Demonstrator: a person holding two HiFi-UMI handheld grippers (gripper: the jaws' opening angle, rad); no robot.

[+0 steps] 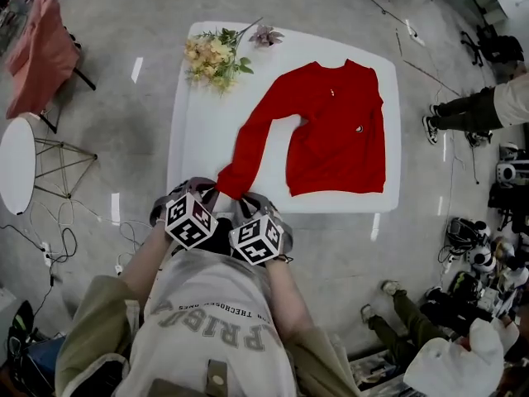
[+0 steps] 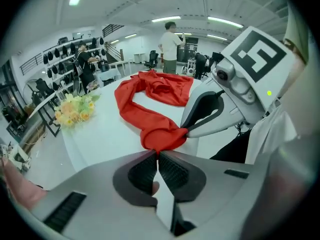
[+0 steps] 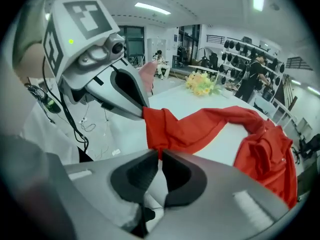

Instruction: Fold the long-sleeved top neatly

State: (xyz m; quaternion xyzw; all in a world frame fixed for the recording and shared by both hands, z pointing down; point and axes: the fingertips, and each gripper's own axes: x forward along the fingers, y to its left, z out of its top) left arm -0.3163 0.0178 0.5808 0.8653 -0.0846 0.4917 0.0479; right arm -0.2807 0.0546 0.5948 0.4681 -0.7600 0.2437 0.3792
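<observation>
A red long-sleeved top (image 1: 339,131) lies flat on the white table (image 1: 202,131), its body to the right. One sleeve (image 1: 248,151) stretches diagonally down to the table's near edge. Both grippers meet at that sleeve's cuff. My left gripper (image 1: 215,192) is shut on the cuff's end (image 2: 161,136), with red cloth bunched at its tips (image 2: 158,151). My right gripper (image 1: 245,199) is shut on the same cuff (image 3: 165,126) right beside it, its tips (image 3: 160,153) pinching the fabric. Each gripper shows in the other's view, touching the cloth. The other sleeve is hidden.
A bunch of yellow and pink flowers (image 1: 213,56) lies at the table's far left corner. A pink-draped chair (image 1: 37,48) and a small round white table (image 1: 16,164) stand to the left. People (image 1: 488,106) and gear fill the floor at the right.
</observation>
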